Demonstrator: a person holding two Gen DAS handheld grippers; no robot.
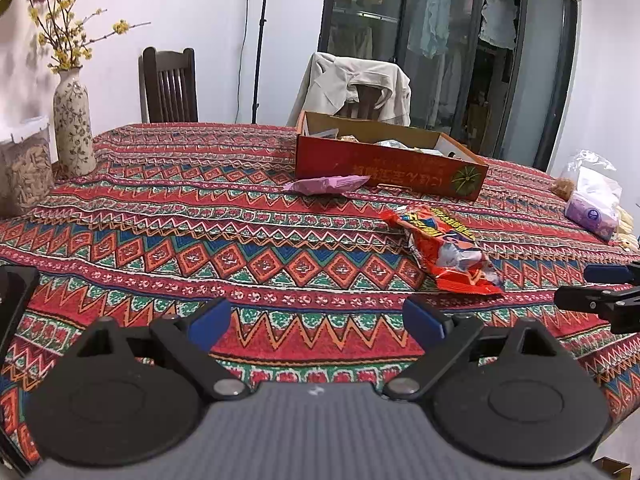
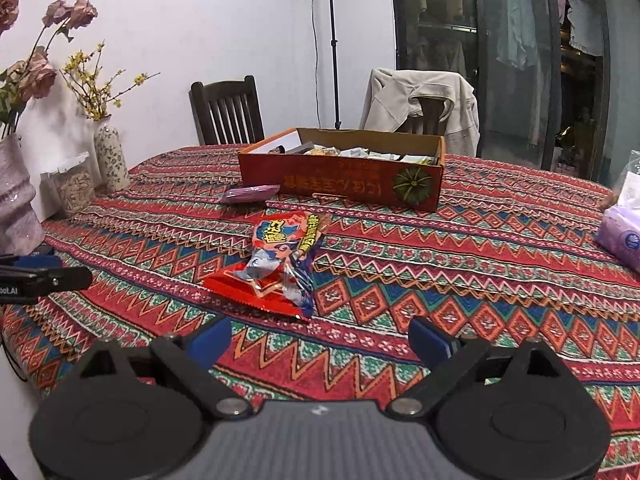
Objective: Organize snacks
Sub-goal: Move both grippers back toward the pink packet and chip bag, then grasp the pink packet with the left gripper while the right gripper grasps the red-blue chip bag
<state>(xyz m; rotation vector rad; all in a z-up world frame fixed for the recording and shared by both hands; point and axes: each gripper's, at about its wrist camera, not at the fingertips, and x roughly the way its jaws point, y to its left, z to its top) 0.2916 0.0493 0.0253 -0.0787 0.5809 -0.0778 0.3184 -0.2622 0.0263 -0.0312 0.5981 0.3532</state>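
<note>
A red snack packet lies flat on the patterned tablecloth, just beyond both grippers. Farther back a small pink packet rests beside a red cardboard box that holds several snacks. My left gripper hovers over the cloth, open and empty, with the red packet ahead to its right. My right gripper is open and empty too, the red packet just ahead to its left. Each gripper's tip shows at the edge of the other's view.
A floral vase and a clear jar stand at the table's left edge. A purple tissue pack lies at the right. Two chairs stand behind the table.
</note>
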